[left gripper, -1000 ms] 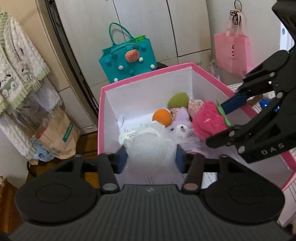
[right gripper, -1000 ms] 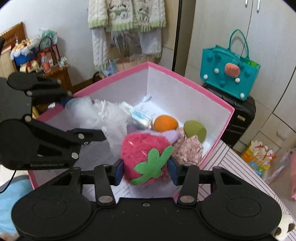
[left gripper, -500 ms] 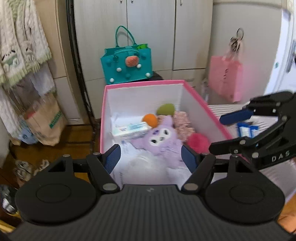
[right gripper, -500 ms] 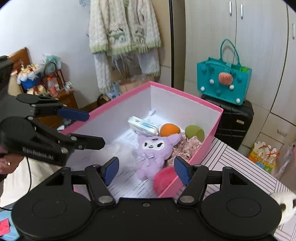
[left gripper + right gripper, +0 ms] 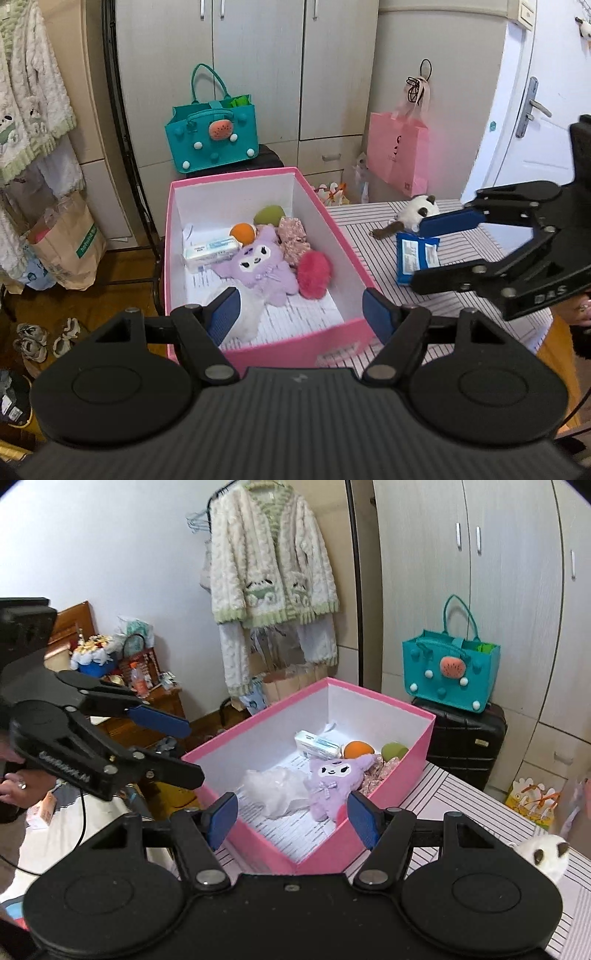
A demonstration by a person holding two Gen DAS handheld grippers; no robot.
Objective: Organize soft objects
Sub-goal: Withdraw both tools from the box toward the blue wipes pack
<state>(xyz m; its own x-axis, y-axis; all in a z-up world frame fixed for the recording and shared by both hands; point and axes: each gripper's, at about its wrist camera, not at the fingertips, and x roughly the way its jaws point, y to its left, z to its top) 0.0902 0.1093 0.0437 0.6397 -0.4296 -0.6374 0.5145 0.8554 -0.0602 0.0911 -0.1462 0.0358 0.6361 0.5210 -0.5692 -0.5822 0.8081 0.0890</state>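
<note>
We note both tongs released and empty, the left gripper opening; the right gripper hovers nearest the blue packet, whose long axis runs near-to-far right of the pink box.

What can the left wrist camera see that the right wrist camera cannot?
Only the left view shows the red fuzzy toy in the box, the blue packet on the striped table and the pink bag.

Only the right view shows the hanging cardigan whole and the cluttered wooden shelf.

Both show the pink box with the purple plush, white mesh puff, orange ball and the teal bag.
</note>
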